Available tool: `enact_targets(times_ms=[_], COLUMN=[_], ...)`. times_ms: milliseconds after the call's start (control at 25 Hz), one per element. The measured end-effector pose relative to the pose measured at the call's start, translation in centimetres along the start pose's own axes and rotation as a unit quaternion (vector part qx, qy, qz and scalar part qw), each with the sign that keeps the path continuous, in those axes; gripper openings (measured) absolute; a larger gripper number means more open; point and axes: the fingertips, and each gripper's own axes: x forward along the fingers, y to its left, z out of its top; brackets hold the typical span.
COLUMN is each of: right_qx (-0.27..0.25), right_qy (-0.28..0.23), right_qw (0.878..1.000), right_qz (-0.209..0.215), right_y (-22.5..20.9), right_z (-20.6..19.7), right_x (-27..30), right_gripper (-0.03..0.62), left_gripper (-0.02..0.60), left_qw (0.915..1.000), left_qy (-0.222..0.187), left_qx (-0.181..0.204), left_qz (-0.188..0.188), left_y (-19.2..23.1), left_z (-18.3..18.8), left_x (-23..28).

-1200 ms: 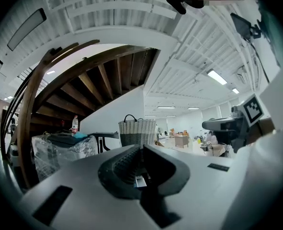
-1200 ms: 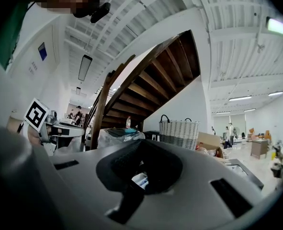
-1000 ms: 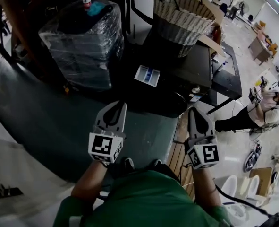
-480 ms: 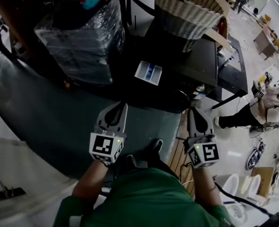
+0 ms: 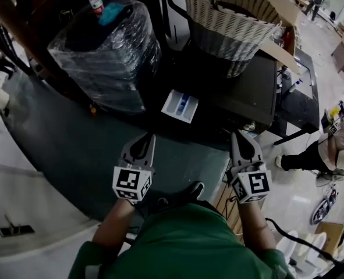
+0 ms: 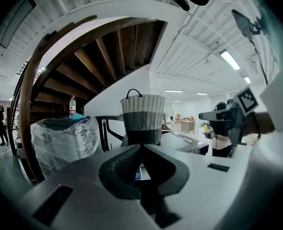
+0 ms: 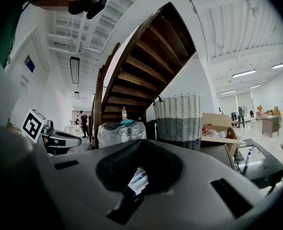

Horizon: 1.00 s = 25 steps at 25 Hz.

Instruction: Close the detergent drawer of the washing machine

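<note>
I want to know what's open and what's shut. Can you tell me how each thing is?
White detergent drawer with blue insert: pulled out, open.
Left gripper: shut, empty.
Right gripper: shut, empty.
Woven two-tone basket: upright on the black washing machine.
Clear bottle with red cap: upright, cap on.
Brown cardboard box: flaps open.

wicker basket (image 5: 233,16) upright | plastic-wrapped bundle (image 5: 107,57) left of it | bottle (image 5: 94,0) standing atop the bundle
</note>
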Motion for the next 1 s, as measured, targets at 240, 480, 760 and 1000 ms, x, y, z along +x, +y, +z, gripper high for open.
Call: enact_targets(times_ms=[240,480,760,1000], right_qx=[0.02,0.031,0.031,0.016], right_qy=[0.014,0.026,0.059,0.081], right_qw=[0.999,0.998,0.997,0.997], right_qz=[0.028,0.053,0.044,0.011], right_y=[-3.6,-4.5,-5.4,-5.4], right_z=[-1.0,-2.2,-3.8,-3.9], right_x=[2.3,4.5,7.6,10.8], right_gripper=[0.019,0.02,0.019,0.02], left_gripper=[0.034,0.034,0.034,0.034], left_qw=[0.9986,0.997,0.9956,0.9941], left_qy=[0.042,0.062,0.087,0.107], left_qx=[-0.001,-0.001,-0.012,0.005], left_qz=[0.033,0.047,0.033,-0.02], left_y=[-0.4,-0.1,1.9,3.8], left_z=[-2.0,-3.0,-5.1,-6.8], left_x=[2.7,4.6,8.5,12.3])
